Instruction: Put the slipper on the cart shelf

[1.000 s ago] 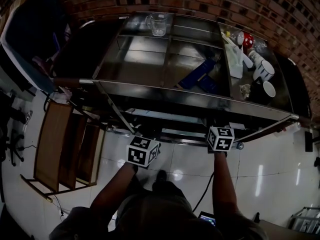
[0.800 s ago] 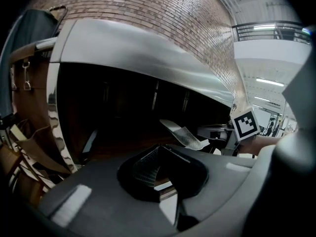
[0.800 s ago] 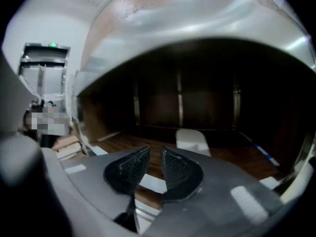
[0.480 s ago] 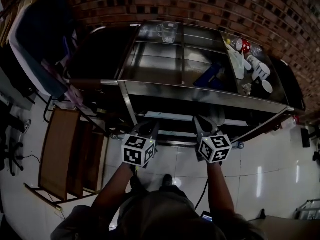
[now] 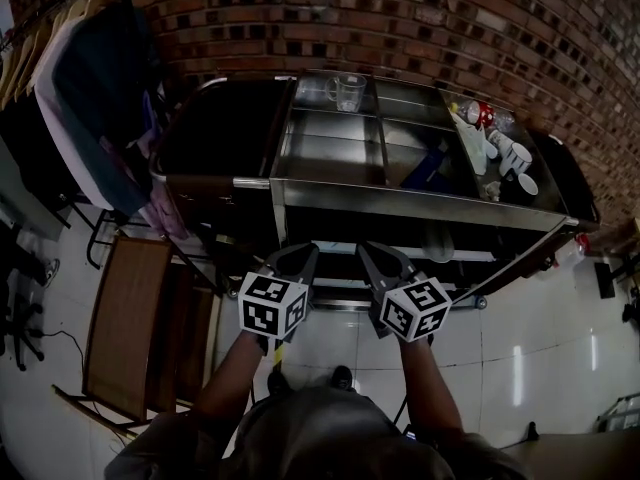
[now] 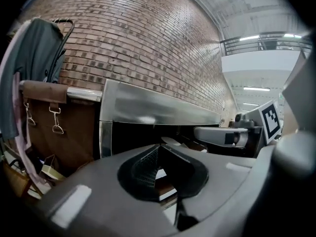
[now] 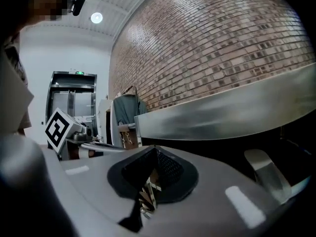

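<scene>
Slipper [image 5: 437,245]: pale grey, lying on the lower shelf [image 5: 330,236] of the steel cart [image 5: 420,206], towards its right end, just under the front rim. It is a dim patch in the head view. The right gripper view shows it better [image 7: 266,174], as a curved pale shape in the shadow below the rim. The left gripper view does not show it.

Right hand-held gripper [image 5: 372,253]: jaws together, nothing between them [image 7: 155,152], apart from the slipper, in front of the cart.

Left hand-held gripper [image 5: 300,253]: jaws together and empty [image 6: 159,149], just beside the right one.

Cart top surface, head view only: clear jug [image 5: 348,91] at the back, a blue object [image 5: 425,168], white cups [image 5: 517,160] and a red item [image 5: 484,114] at the right end.

Cart's left end: brown bag [image 6: 54,127] with clips, clear in the left gripper view.

Surroundings: brick wall [image 5: 400,18], garments on a rack [image 5: 95,98], wooden frame [image 5: 125,328] on the white tiled floor [image 5: 520,338].
</scene>
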